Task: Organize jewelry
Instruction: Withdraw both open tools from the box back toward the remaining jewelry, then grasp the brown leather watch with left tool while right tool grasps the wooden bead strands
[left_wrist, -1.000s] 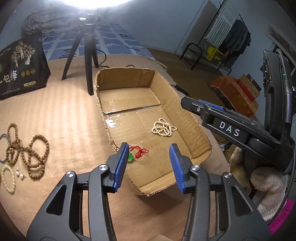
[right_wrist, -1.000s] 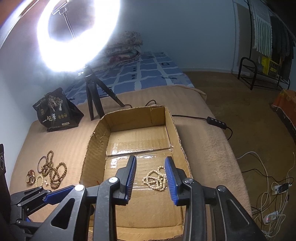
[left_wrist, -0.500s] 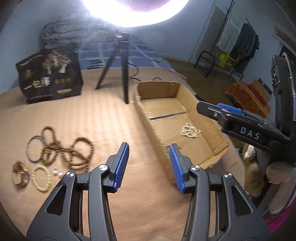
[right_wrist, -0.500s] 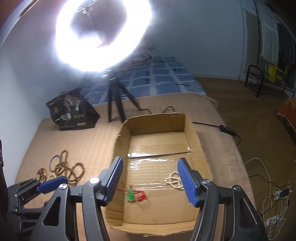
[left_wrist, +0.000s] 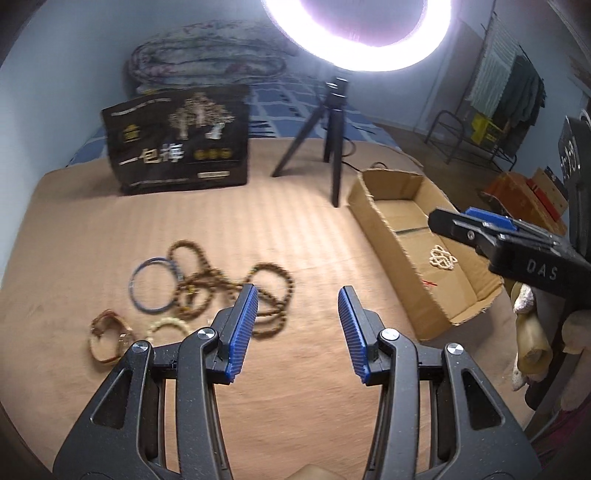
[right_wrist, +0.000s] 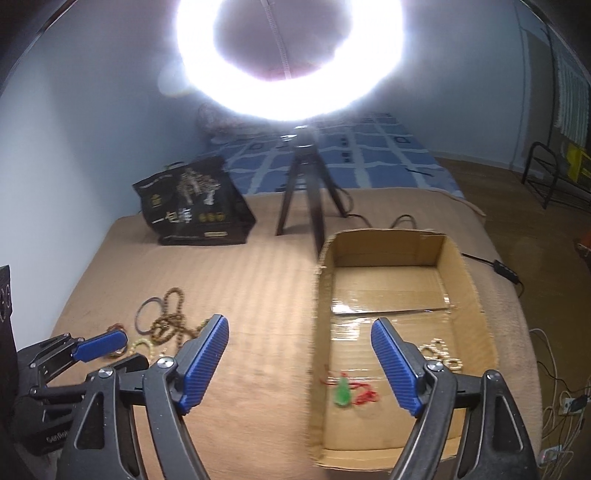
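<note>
A cardboard box (right_wrist: 476, 295) lies on the tan bed cover and holds a white bead necklace (left_wrist: 442, 256) and a green pendant on a red cord (right_wrist: 343, 393). To its left is a pile of jewelry: brown bead strands (left_wrist: 221, 284), a blue bangle (left_wrist: 153, 284), a pale bead bracelet (left_wrist: 168, 326) and a brown watch-like band (left_wrist: 109, 334). My left gripper (left_wrist: 297, 330) is open and empty, just right of the pile. My right gripper (right_wrist: 299, 363) is open and empty over the box's left wall. It also shows in the left wrist view (left_wrist: 480, 225).
A black printed bag (left_wrist: 177, 140) stands at the back left. A ring light on a black tripod (left_wrist: 332, 122) stands behind the box. A cable and power strip (right_wrist: 506, 267) run off the bed's right side. A clothes rack (left_wrist: 495, 99) stands far right.
My left gripper has swung left from over the box to the jewelry pile. My right gripper has opened wider and shifted left to the box's left wall.
</note>
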